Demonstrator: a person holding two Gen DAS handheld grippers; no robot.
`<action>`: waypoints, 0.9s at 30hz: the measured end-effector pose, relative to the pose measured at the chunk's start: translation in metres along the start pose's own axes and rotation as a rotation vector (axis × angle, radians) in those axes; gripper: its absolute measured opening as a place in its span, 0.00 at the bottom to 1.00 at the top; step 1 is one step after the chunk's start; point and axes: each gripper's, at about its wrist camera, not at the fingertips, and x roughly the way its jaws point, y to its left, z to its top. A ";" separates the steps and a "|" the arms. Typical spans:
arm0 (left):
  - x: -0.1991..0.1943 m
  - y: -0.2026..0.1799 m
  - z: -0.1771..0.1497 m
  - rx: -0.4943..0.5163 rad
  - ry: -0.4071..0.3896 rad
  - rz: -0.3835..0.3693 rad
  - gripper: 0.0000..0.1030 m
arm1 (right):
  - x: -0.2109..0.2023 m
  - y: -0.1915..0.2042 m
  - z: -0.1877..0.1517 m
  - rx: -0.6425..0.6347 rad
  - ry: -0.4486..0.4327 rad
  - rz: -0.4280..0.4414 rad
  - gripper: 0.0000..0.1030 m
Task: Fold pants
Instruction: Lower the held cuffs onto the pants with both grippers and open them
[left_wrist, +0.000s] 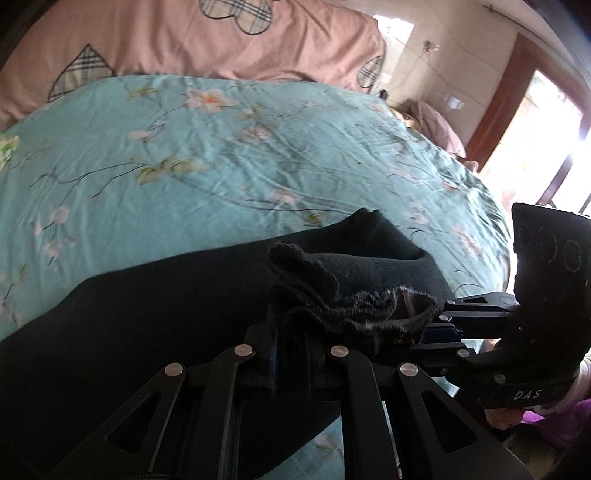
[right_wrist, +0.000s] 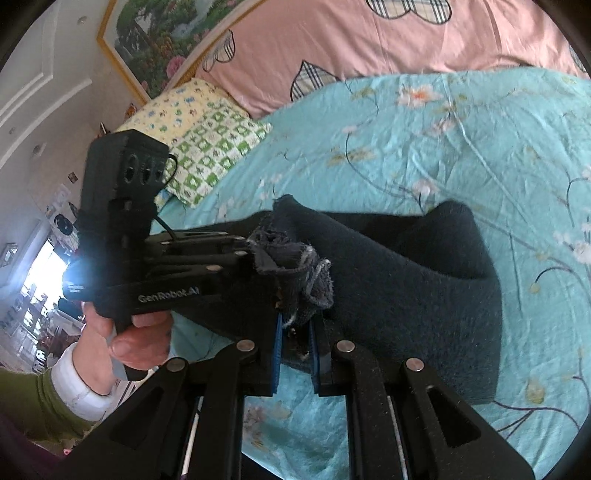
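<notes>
Nearest in the left wrist view, the left gripper (left_wrist: 290, 350) has its jaws nearly together, clamped on a frayed edge of the dark pants (left_wrist: 166, 295). The right gripper (left_wrist: 436, 325) comes in from the right side and pinches the same bunched edge just beside it.

In the right wrist view, the right gripper (right_wrist: 297, 332) has its blue pads (right_wrist: 277, 354) pressed on that fabric, and the left gripper (right_wrist: 255, 254) grips it from the left, carried by a hand (right_wrist: 125, 332) with a white cuff and green sleeve.

The pants (right_wrist: 406, 295) trail away from both grippers onto the turquoise floral bedspread (right_wrist: 461, 147). Beyond lie a checked pillow (right_wrist: 207, 147) and a pink quilt (right_wrist: 351, 51).
</notes>
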 end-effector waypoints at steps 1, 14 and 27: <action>-0.001 0.001 -0.002 -0.009 0.000 0.009 0.10 | 0.003 0.001 -0.001 -0.001 0.013 -0.005 0.15; -0.043 0.029 -0.029 -0.174 -0.072 0.247 0.28 | 0.020 0.023 -0.007 -0.045 0.078 0.039 0.50; -0.084 0.053 -0.063 -0.351 -0.118 0.387 0.42 | 0.015 0.049 0.013 -0.124 0.037 0.072 0.50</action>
